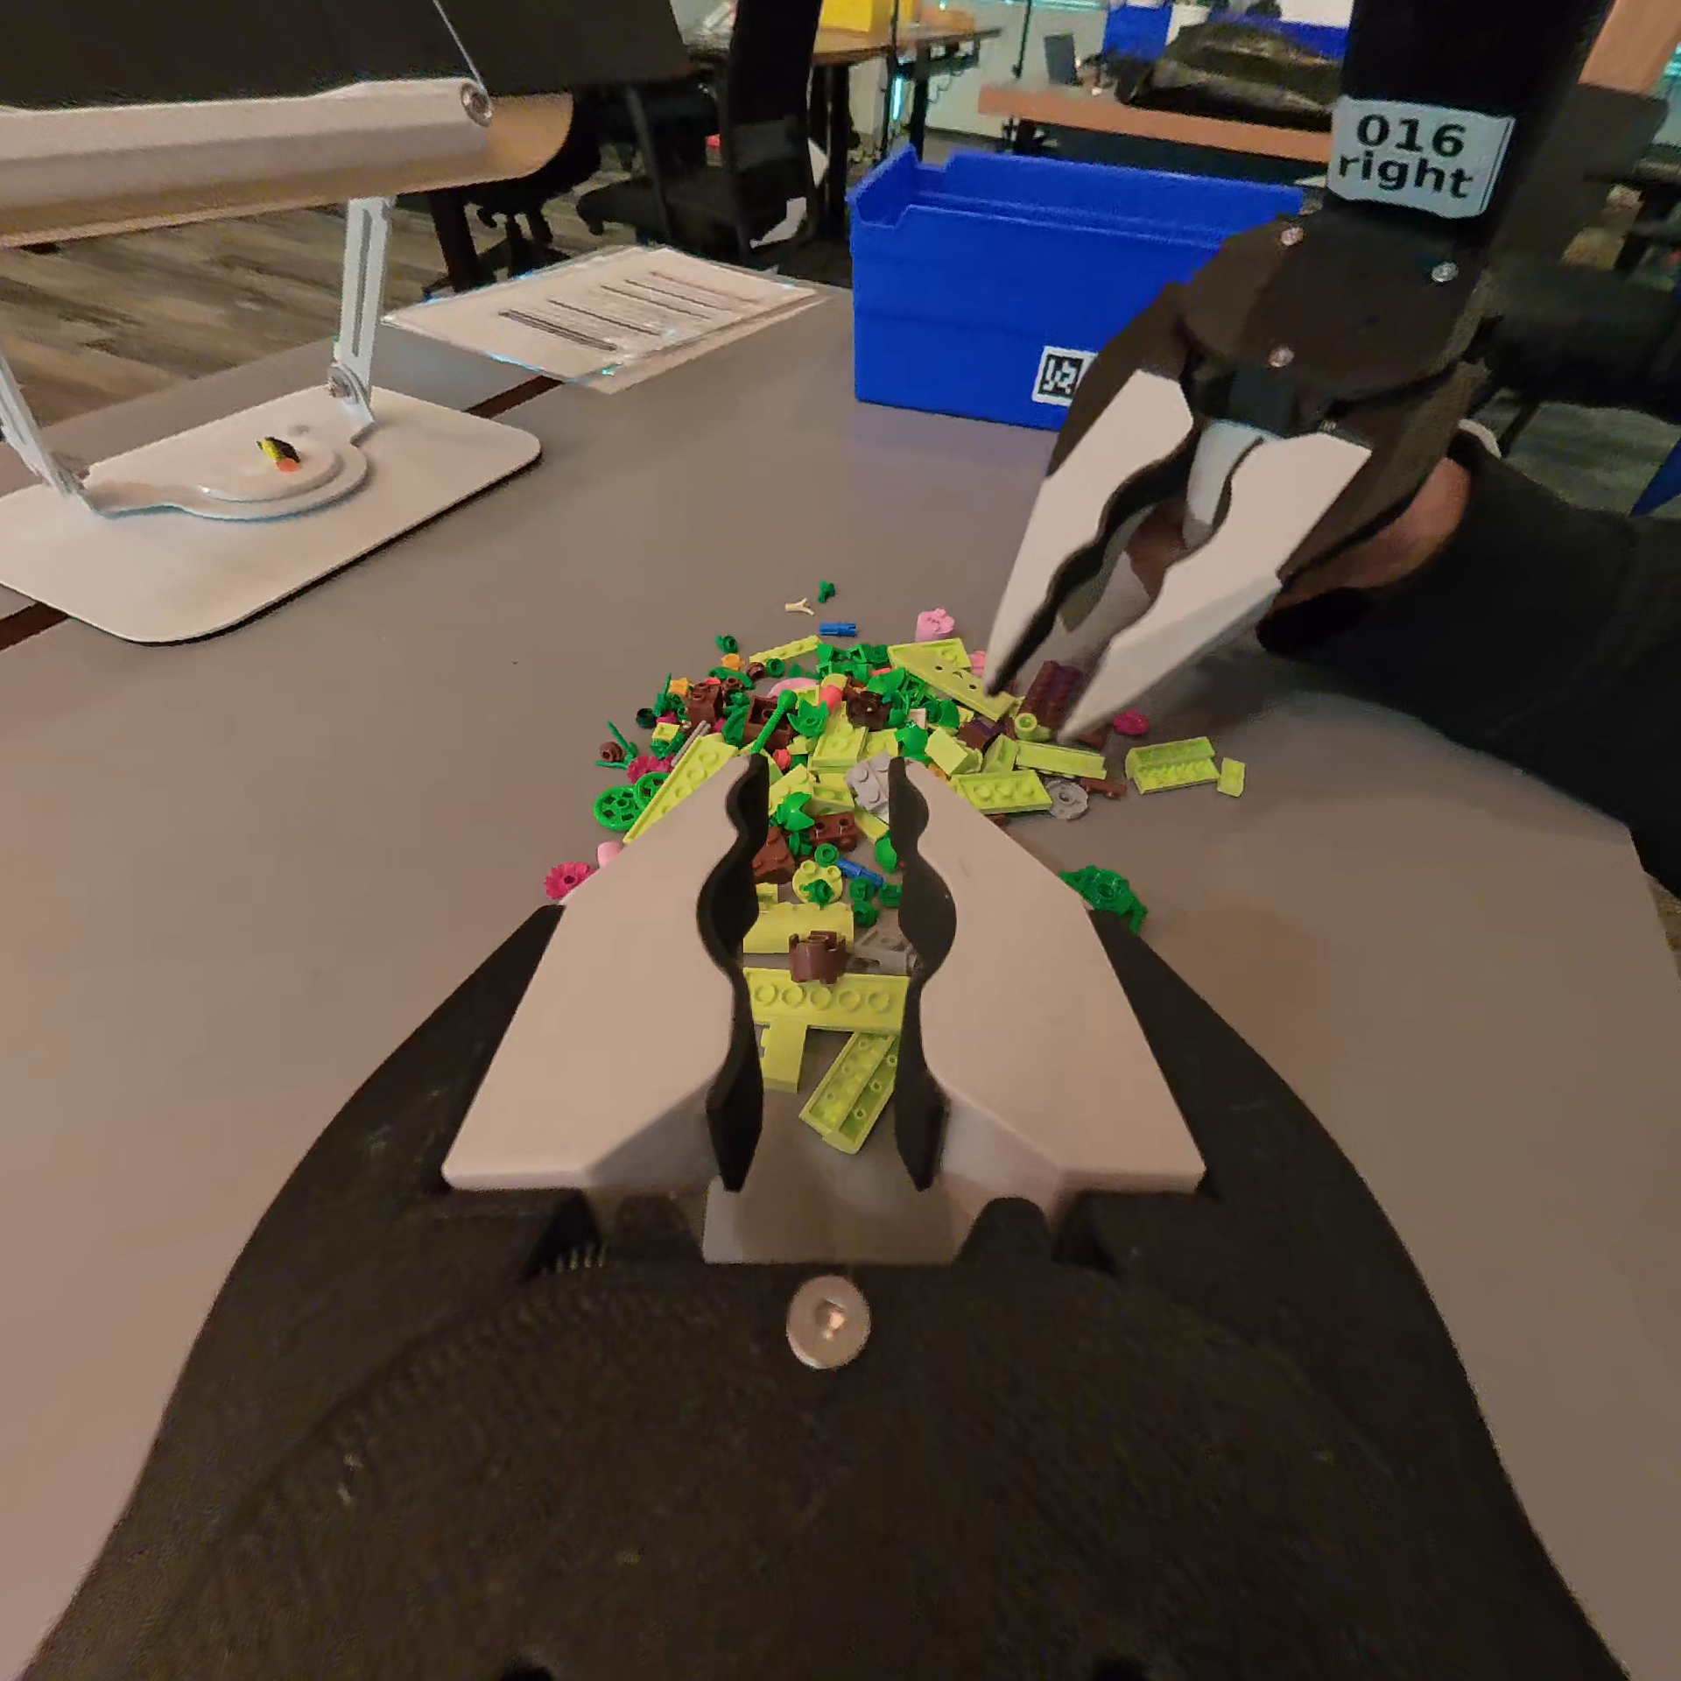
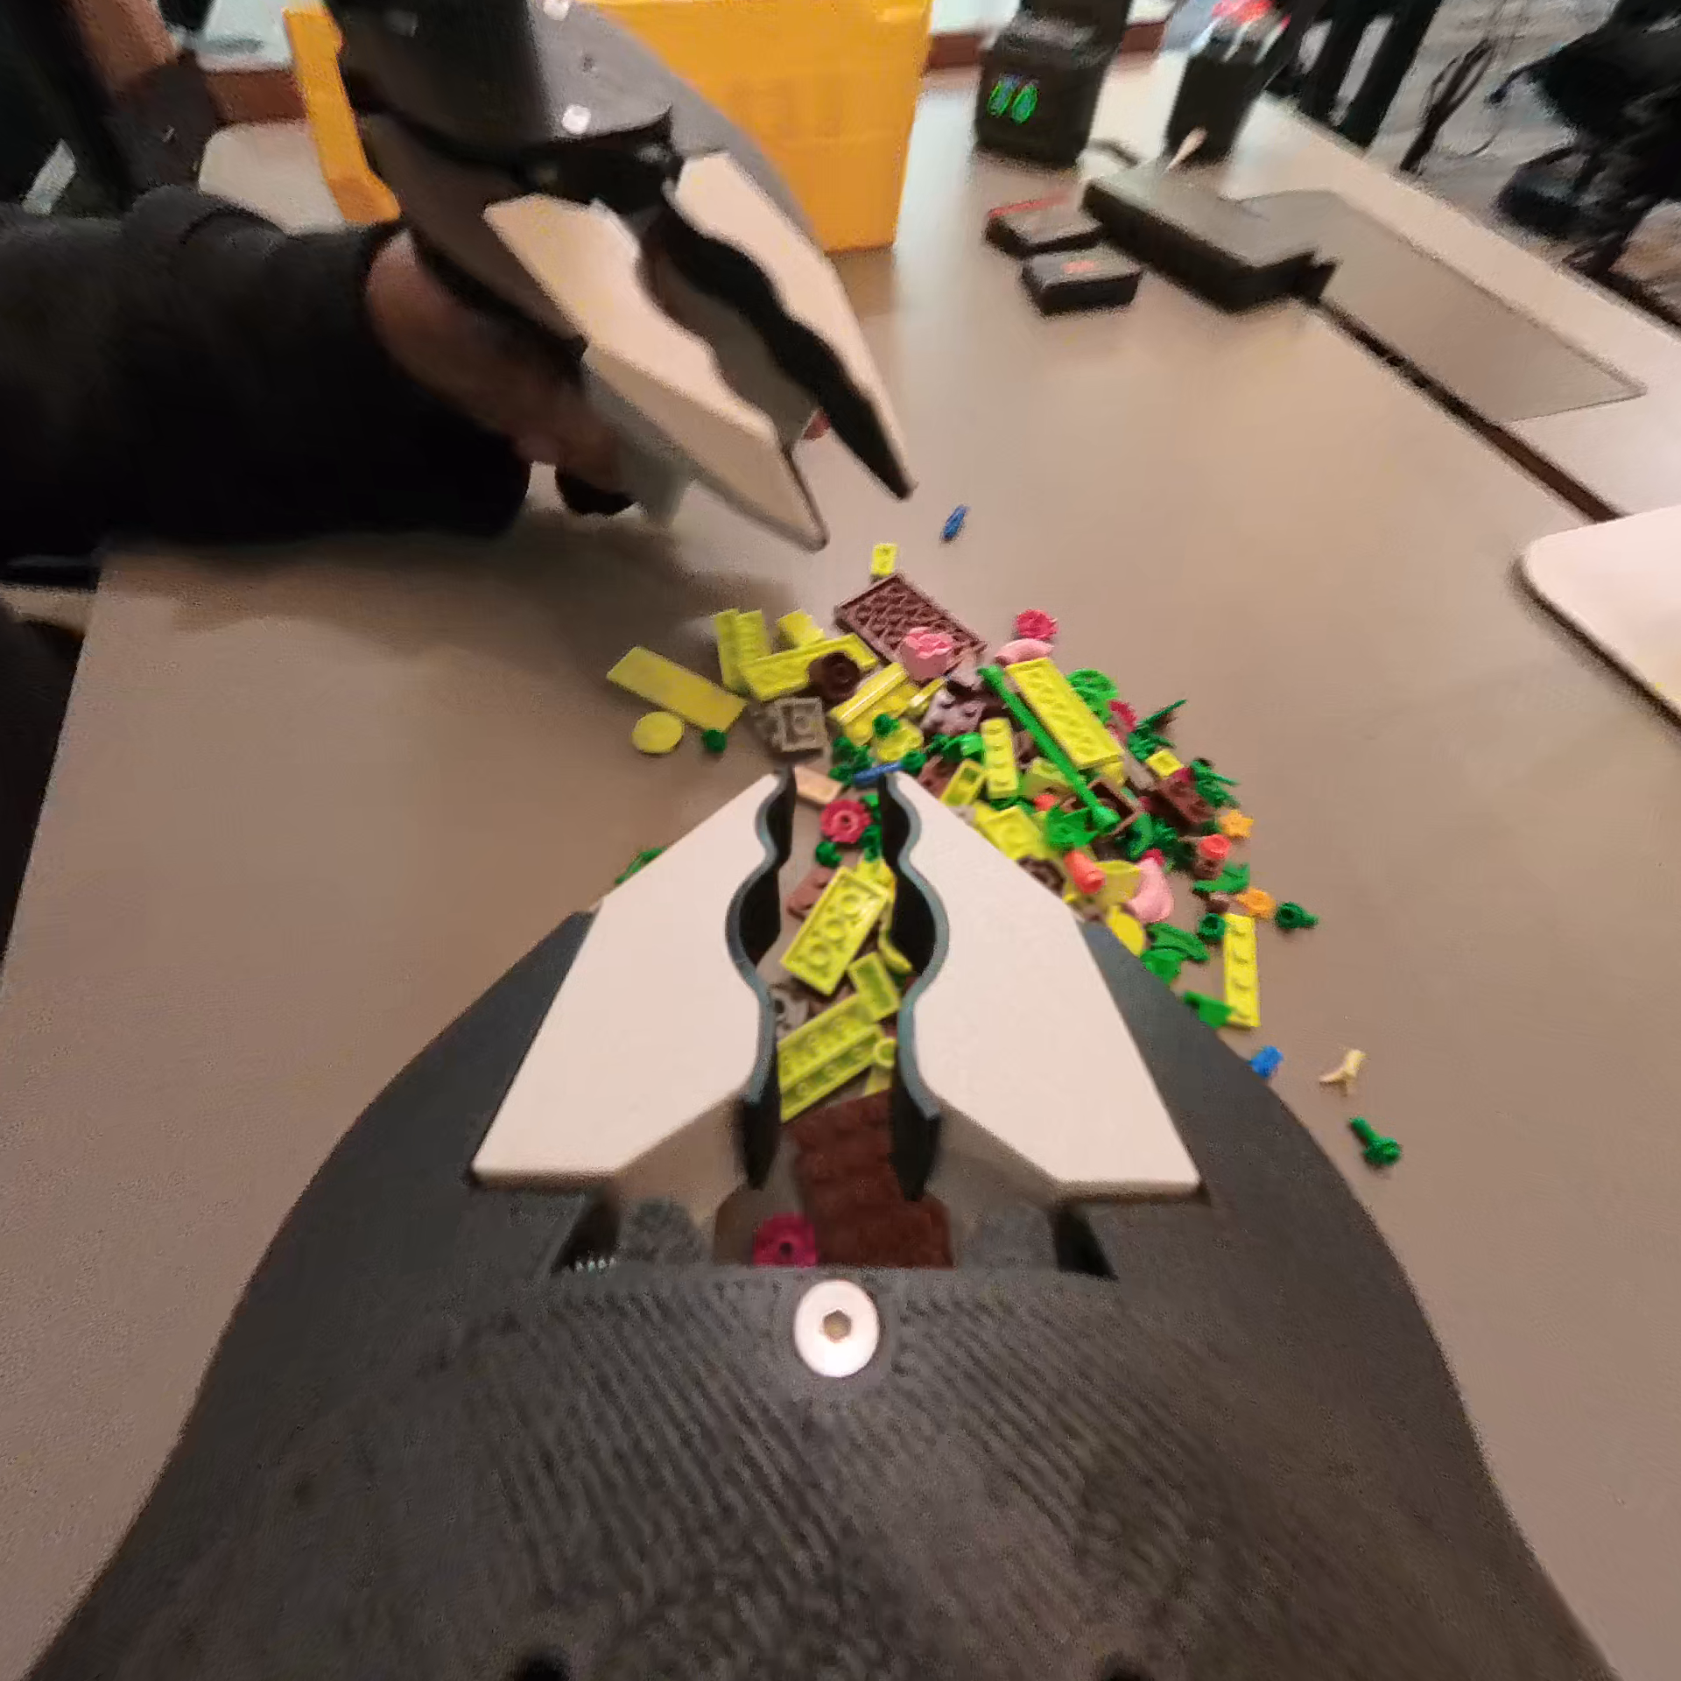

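Observation:
A pile of small toy bricks (image 1: pixel 846 755), mostly lime, green and brown with a few pink flowers, lies on the grey table (image 1: pixel 318 864). My left gripper (image 1: pixel 823 773) is open and empty, its tips over the near side of the pile. My right gripper (image 1: pixel 1032 709) is open at the pile's far right edge, tips down around a dark brown piece (image 1: pixel 1055 687). In the right wrist view the right gripper (image 2: pixel 837 787) is open over lime plates (image 2: pixel 841 928) and a brown plate (image 2: pixel 864 1182). The left gripper (image 2: pixel 860 514) hovers just above the pile (image 2: pixel 1001 773).
A blue bin (image 1: pixel 1001 273) stands behind the pile, with a white stand base (image 1: pixel 273 518) and a sleeved paper sheet (image 1: pixel 619 309) at the left. The right wrist view shows a yellow bin (image 2: pixel 819 109), black flat boxes (image 2: pixel 1082 264) and a white board corner (image 2: pixel 1619 600). Across from one pair of fingers to the other is roughly 7 centimeters. To the brown plate (image 2: pixel 864 1182): right tips about 9 centimeters, left tips about 15 centimeters.

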Demonstrator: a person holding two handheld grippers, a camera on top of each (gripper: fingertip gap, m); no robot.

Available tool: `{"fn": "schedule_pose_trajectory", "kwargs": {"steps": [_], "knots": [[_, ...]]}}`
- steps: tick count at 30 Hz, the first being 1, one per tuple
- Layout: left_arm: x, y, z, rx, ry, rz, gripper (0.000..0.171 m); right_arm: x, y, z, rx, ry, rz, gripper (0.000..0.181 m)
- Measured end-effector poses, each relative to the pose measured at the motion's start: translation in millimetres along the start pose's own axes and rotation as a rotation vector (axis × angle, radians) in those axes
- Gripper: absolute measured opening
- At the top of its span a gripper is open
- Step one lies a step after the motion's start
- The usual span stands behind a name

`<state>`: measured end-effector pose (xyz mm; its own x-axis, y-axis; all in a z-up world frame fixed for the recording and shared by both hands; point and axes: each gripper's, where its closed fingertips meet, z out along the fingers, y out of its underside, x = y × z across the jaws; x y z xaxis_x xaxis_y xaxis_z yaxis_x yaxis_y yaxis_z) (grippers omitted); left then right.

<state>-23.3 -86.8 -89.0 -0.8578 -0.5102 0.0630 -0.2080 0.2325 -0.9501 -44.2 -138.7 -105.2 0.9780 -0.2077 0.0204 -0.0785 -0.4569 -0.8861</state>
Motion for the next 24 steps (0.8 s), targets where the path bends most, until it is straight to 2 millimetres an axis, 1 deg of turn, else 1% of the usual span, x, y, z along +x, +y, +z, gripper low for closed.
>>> {"fn": "schedule_pose_trajectory", "kwargs": {"steps": [4,7,9,12,13,15,16,18,19,21,23,24], "knots": [[0.7,3.6,1.6,-0.012,0.008,-0.002,0.022,-25.2,14.5,7.6,-0.099,-0.132,-0.016,0.023],[3.9,3.9,2.5,-0.012,0.023,-0.001,0.022,-42.3,24.7,13.2,-0.156,-0.218,-0.036,0.024],[5.7,4.6,3.0,-0.015,0.031,0.002,0.021,-46.2,31.6,16.8,-0.194,-0.232,-0.050,0.025],[8.9,4.3,3.6,-0.011,0.046,0.003,0.021,-50.0,35.3,21.5,-0.215,-0.240,-0.064,0.026],[10.4,3.9,3.8,-0.008,0.054,0.003,0.021,-51.0,36.6,23.1,-0.222,-0.242,-0.068,0.024],[13.4,2.4,3.7,0.001,0.069,0.004,0.022,-50.9,40.3,26.0,-0.244,-0.231,-0.081,0.014],[14.6,1.3,3.3,0.008,0.074,0.006,0.022,-49.6,39.4,26.7,-0.242,-0.218,-0.086,0.013],[16.6,-1.9,2.1,0.027,0.084,0.008,0.023,-46.5,31.8,25.8,-0.207,-0.195,-0.095,0.013],[18.7,-4.0,1.2,0.041,0.097,0.006,0.025,-44.4,23.6,24.0,-0.164,-0.182,-0.092,0.013],[29.3,-11.6,-1.7,0.088,0.165,-0.010,0.033,-39.0,0.5,15.9,-0.033,-0.157,-0.076,0.013],[50.0,-24.0,-8.1,0.168,0.289,-0.028,0.048,-36.1,-28.7,0.8,0.148,-0.172,-0.013,0.012],[57.1,-30.2,-10.6,0.208,0.322,-0.032,0.050,-35.5,-43.6,-9.1,0.249,-0.206,0.046,0.012]]}}
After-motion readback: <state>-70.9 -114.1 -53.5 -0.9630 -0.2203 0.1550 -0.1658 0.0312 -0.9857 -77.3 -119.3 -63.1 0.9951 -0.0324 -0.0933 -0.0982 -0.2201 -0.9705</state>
